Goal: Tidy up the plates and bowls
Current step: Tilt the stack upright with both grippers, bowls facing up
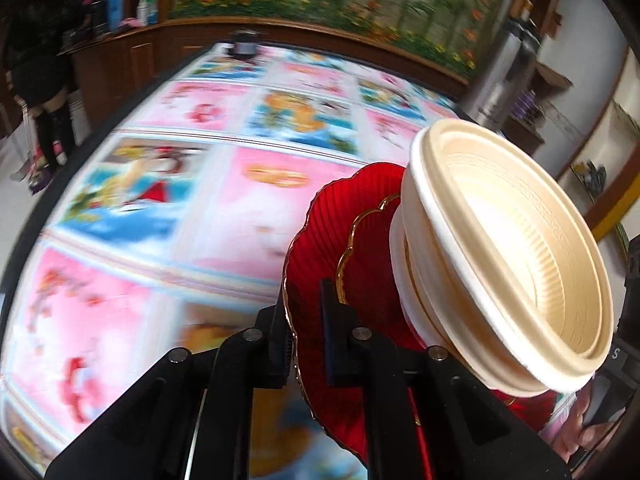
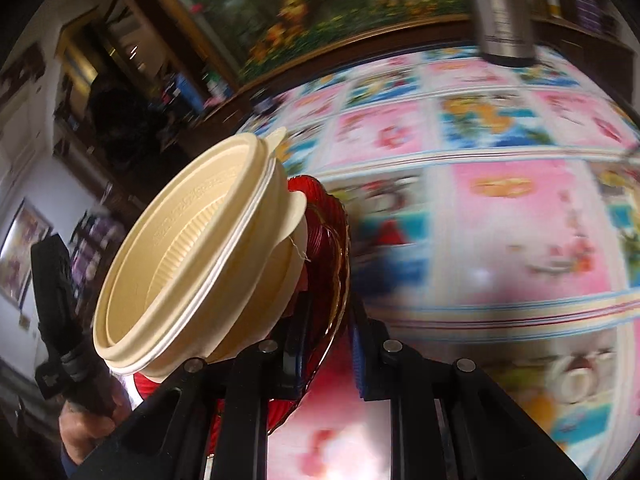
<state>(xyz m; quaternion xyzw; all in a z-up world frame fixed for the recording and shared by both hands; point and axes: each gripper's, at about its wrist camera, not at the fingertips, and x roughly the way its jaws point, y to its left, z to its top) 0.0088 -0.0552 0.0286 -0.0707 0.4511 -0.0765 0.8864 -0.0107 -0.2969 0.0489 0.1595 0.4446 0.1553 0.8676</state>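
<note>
A stack of red glass plates with gold scalloped rims [image 1: 316, 240] carries nested cream plastic bowls [image 1: 508, 248]. My left gripper [image 1: 306, 340] is shut on the near rim of the red plates. In the right wrist view the same cream bowls [image 2: 192, 256] sit on the red plates [image 2: 324, 240]. My right gripper [image 2: 326, 356] straddles the plates' rim, with its left finger against the rim and a gap at its blue-padded right finger [image 2: 358, 364]. The stack looks held above the table, tilted in both views.
The table [image 1: 200, 208] wears a pink and blue cartoon cloth. A steel flask [image 2: 500, 12] stands at its far edge, also seen in the left wrist view [image 1: 500, 76]. A small dark object [image 1: 244, 44] sits at the far edge. A wooden cabinet lies beyond.
</note>
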